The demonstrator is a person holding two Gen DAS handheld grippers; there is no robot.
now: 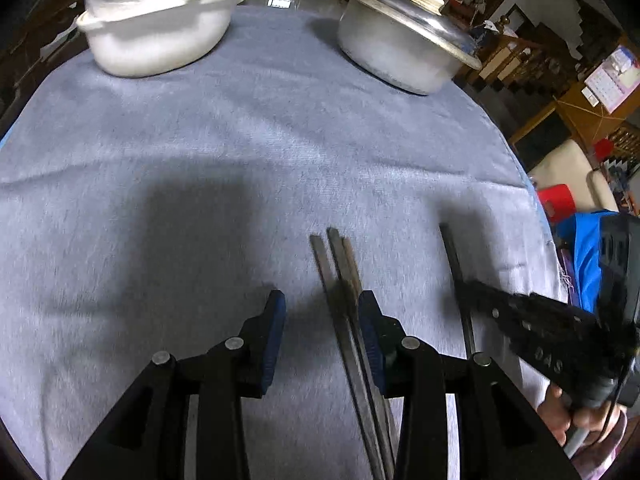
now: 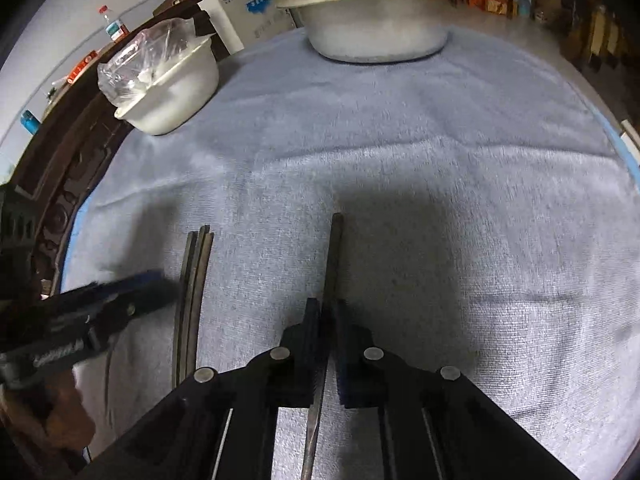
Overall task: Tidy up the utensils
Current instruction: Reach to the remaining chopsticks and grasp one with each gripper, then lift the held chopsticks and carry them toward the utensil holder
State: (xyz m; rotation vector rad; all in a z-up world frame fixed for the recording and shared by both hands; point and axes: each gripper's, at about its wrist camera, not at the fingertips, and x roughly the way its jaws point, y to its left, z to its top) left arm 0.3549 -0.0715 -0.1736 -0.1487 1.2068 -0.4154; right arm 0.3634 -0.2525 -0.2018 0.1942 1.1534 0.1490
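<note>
The right gripper (image 2: 325, 312) pinches one long dark chopstick (image 2: 335, 248); lay it beside the three dark chopsticks (image 2: 196, 272) at nine o'clock. The left gripper (image 1: 320, 312) is spread wide, holding nothing.

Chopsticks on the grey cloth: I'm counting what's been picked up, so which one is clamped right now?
The lone dark chopstick, shut between the right hand-held gripper fingers; the other three lie bundled, ungripped.

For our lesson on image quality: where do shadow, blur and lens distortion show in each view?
Left wrist view: gripper shadow darkens the cloth, the right gripper is motion-blurred, and the cloth edges bow. Right wrist view: shadow lies beyond the single chopstick, and the left gripper is blurred.
</note>
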